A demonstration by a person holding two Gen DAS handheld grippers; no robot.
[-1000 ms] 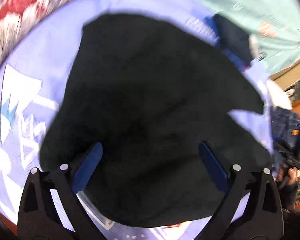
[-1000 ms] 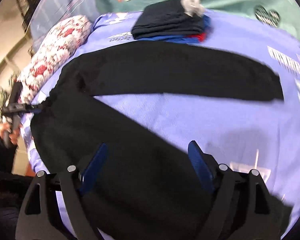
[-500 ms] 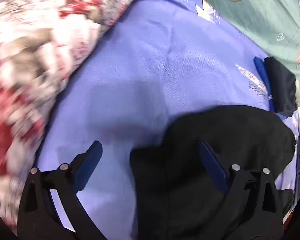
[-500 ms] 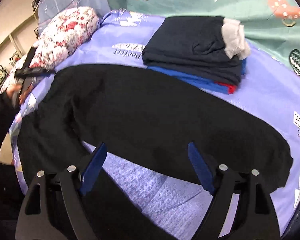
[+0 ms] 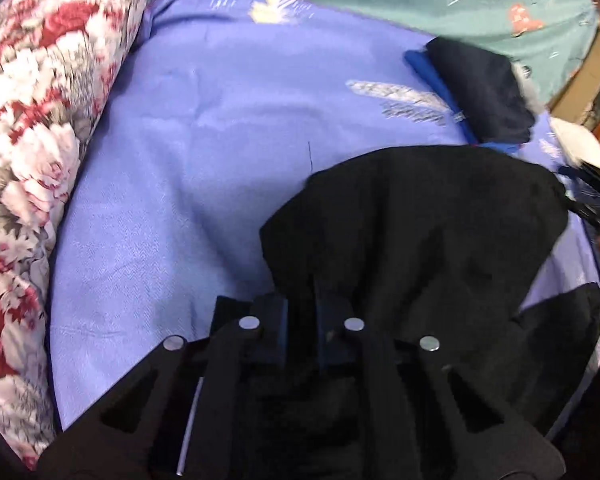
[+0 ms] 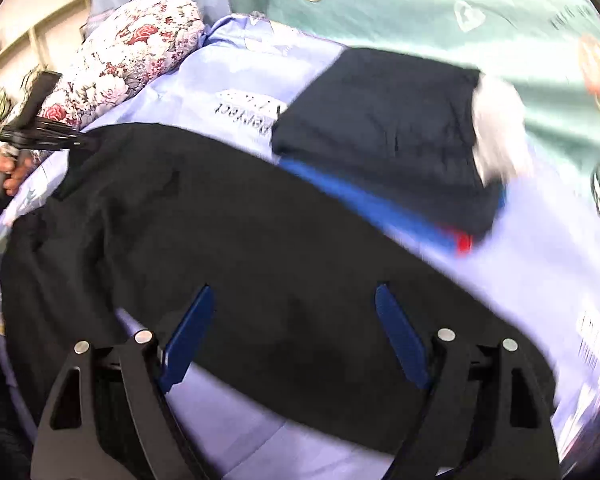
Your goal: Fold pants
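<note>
Black pants (image 6: 228, 240) lie spread on a lilac bed sheet (image 6: 540, 264). In the left wrist view my left gripper (image 5: 300, 300) is shut on an edge of the black pants (image 5: 420, 232), at their waist end. In the right wrist view my right gripper (image 6: 292, 324) is open and hovers over one pant leg, its blue pads (image 6: 188, 336) either side of the cloth. The left gripper also shows in the right wrist view (image 6: 40, 136) at the far left, at the pants' upper corner.
A floral pillow (image 5: 32, 128) lies along the left side of the bed. A stack of folded dark clothes (image 6: 388, 128) with blue and red layers sits behind the pants. A teal patterned blanket (image 6: 420, 8) lies at the back.
My left gripper has shut on the pants' edge; it was open half a second ago. My right gripper has moved closer over the far pant leg, toward the folded stack.
</note>
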